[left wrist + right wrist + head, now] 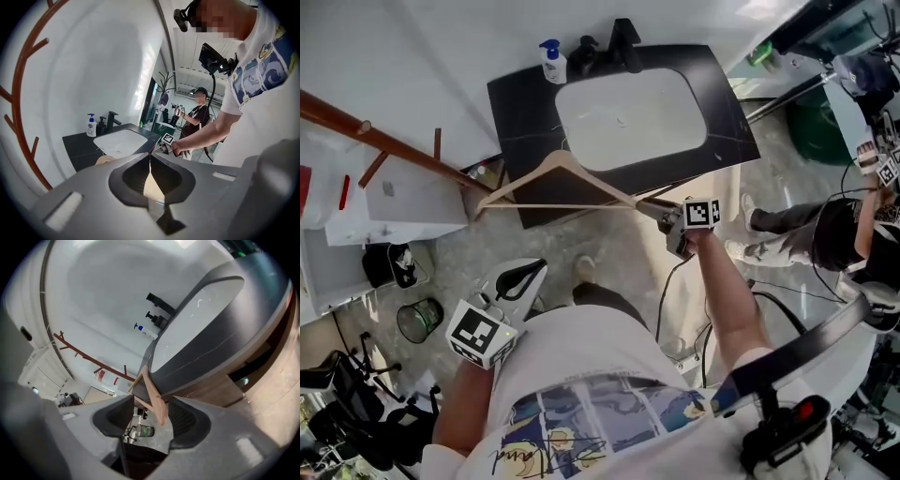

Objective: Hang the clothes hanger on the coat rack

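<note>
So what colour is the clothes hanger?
The clothes hanger is pale natural wood; the head view shows it best.

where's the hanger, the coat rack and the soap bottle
wooden hanger (521,182), head view, on its left sloping arm
coat rack (394,142), head view, on the brown main pole
soap bottle (553,66), head view, on the bottle's body

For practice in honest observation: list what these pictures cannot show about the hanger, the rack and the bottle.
Hanger hook: head view, lost against the sink.
Rack: head view, cut off by the left edge.
Bottle label: all views, too small to read.
</note>
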